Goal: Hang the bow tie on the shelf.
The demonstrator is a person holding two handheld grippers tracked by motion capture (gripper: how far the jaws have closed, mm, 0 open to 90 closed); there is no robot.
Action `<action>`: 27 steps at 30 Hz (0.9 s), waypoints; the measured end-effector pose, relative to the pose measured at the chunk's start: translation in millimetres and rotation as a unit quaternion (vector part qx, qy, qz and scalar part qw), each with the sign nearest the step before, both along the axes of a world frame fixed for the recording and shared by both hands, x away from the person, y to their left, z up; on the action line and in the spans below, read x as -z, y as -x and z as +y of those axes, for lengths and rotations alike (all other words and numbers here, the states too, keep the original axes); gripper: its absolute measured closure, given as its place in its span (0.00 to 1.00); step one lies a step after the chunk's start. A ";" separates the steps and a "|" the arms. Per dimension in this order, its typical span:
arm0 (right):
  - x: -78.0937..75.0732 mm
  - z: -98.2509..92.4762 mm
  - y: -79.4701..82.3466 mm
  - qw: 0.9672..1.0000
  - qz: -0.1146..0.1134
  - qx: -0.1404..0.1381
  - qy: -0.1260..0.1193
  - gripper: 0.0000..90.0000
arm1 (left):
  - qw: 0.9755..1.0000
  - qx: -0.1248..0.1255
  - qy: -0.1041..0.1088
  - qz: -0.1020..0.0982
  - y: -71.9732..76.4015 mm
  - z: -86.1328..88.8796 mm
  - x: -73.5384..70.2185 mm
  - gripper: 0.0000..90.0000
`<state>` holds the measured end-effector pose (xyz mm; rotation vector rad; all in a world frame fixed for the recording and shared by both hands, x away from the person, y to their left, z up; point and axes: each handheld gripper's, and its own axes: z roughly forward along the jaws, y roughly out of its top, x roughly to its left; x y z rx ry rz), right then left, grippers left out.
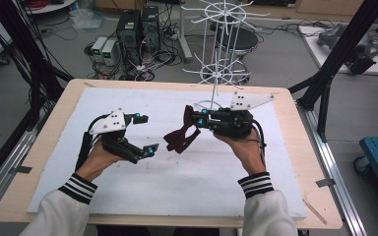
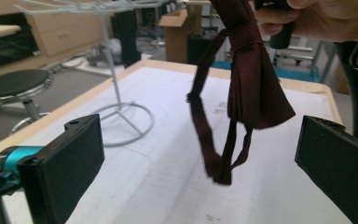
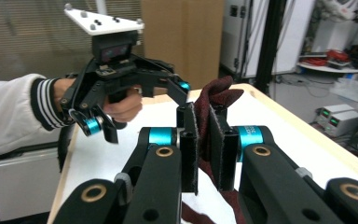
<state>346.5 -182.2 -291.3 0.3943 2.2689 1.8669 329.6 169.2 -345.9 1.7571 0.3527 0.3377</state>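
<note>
Sleeves: two white sleeves with black-and-white striped cuffs (image 1: 78, 188) are coming in from the near edge, one on each side.
Worktop: a pale wooden worktop (image 1: 300, 162) is carrying a white foam-like sheet (image 1: 177, 182) that is covering most of its surface.
Left hand-held gripper: the black left hand-held gripper (image 1: 144, 133), topped by a grey three-cornered plate, is hovering over the left half of the sheet with its jaws standing wide apart and nothing between them; in the left gripper view they are framing the hanging cloth from either side without touching it.
Dark red bow tie: a dark maroon fabric bow tie with a thin strap (image 1: 181, 137) is hanging near the middle of the worktop, between the two tools, raised off the sheet; its strap is dangling in a loop (image 2: 219, 154) below the bow.
Right hand-held gripper: the black right hand-held gripper (image 1: 195, 118) is sitting right of centre, slightly farther than the left one, its jaws pressed together on the upper part of the bow tie; in the right gripper view the cloth (image 3: 214, 100) is sticking up between the two pads.
Wire rack: a white wire display stand with a round base and radiating prongs (image 1: 219, 73) is standing at the far side of the sheet, just beyond the right tool.
Floor beyond: black computer towers (image 1: 138, 29) and a black round stool (image 1: 236, 37) are sitting on the floor past the far edge.
</note>
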 end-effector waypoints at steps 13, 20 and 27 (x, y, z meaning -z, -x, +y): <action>-5.6 -19.6 5.7 0.998 -0.019 0.063 -0.004 0.93 | 0.998 -0.063 0.008 -0.008 6.5 49.1 23.4 0.02; -7.5 -30.3 6.8 0.995 -0.025 0.095 -0.003 0.93 | 0.995 -0.100 0.012 -0.012 13.6 75.4 38.8 0.02; -7.7 -39.6 3.6 0.991 -0.027 0.129 -0.001 0.93 | 0.990 -0.138 0.024 -0.020 24.6 102.5 61.0 0.02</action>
